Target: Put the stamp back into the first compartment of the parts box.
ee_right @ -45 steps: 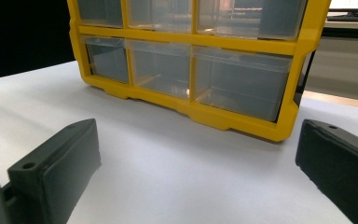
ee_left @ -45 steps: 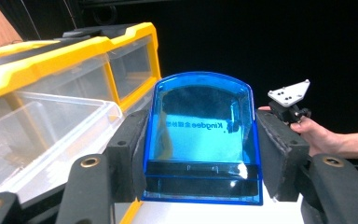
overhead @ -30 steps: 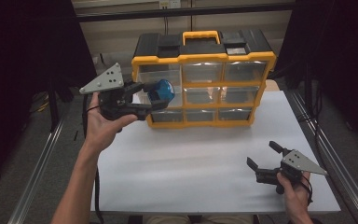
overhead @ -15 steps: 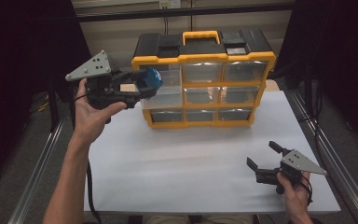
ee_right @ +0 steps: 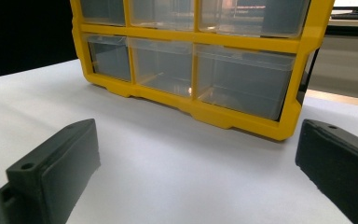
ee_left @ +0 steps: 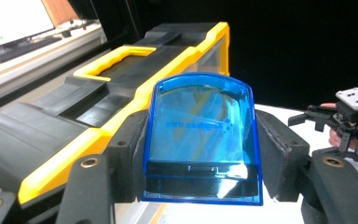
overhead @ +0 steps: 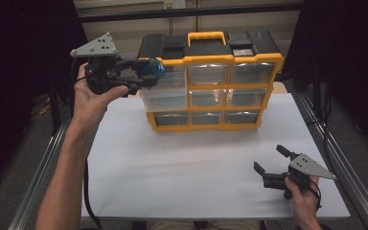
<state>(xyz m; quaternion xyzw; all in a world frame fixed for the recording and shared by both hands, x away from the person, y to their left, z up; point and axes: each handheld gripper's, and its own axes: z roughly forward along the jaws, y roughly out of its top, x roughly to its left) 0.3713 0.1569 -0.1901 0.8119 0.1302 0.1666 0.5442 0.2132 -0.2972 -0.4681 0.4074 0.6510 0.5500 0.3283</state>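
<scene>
While the left gripper point(overhead: 146, 76) is up in the air by the yellow drawer box's point(overhead: 211, 81) top left corner, its jaws squeeze a blue case point(ee_left: 203, 140) between them. Near the tabletop's point(overhead: 182, 167) front right corner, the right gripper point(overhead: 270, 163) gapes wide, holding nothing.

A translucent blue case point(ee_left: 204, 140) was seen beside a yellow-framed organizer point(overhead: 211, 81) with a black top and clear drawers, set on a white table point(overhead: 196, 163).

Left claw point(overhead: 141, 73) and blue case point(overhead: 152, 68) higher.
</scene>
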